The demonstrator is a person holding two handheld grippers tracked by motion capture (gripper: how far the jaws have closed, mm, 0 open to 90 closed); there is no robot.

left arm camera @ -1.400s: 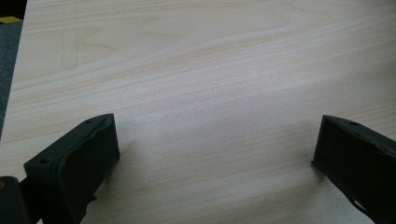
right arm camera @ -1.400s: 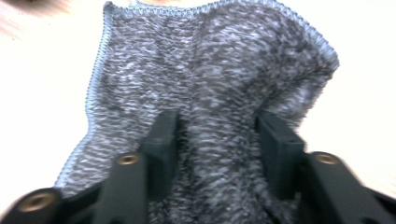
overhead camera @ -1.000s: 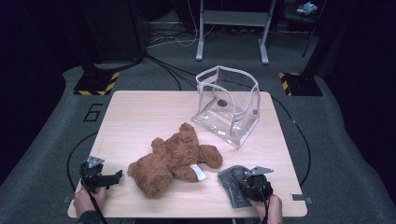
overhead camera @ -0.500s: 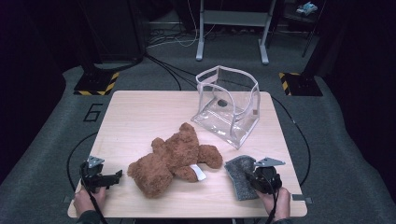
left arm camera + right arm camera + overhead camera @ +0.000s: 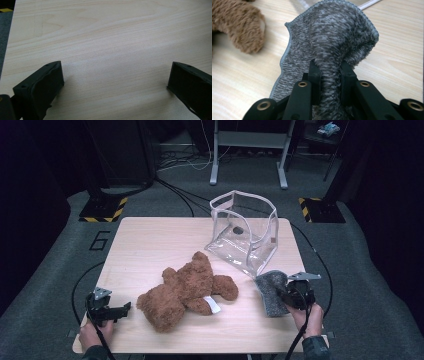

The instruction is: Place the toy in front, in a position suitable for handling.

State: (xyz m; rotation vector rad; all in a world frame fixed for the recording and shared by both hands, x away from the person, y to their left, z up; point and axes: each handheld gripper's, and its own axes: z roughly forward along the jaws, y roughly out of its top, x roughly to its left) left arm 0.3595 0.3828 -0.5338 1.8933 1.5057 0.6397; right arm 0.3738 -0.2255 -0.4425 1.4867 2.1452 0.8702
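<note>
A grey knitted cloth (image 5: 270, 291) hangs bunched from my right gripper (image 5: 286, 296), which is shut on it near the table's front right, just in front of the clear bag. In the right gripper view the cloth (image 5: 329, 42) is pinched between the two black jaws of that gripper (image 5: 329, 71) and fans out above them. A brown teddy bear (image 5: 186, 289) lies on its side in the middle of the wooden table (image 5: 150, 245). My left gripper (image 5: 120, 310) rests at the front left corner, open, with bare wood between its jaws (image 5: 115, 82).
A clear plastic bag with white trim (image 5: 245, 232) stands open at the back right of the table. The bear's paw (image 5: 242, 27) lies to the left of the cloth. Dark floor, cables and stand legs surround the table.
My right gripper has lifted the grey cloth off the table and carried it to the right and towards the bag. The left gripper and the bear have stayed put.
</note>
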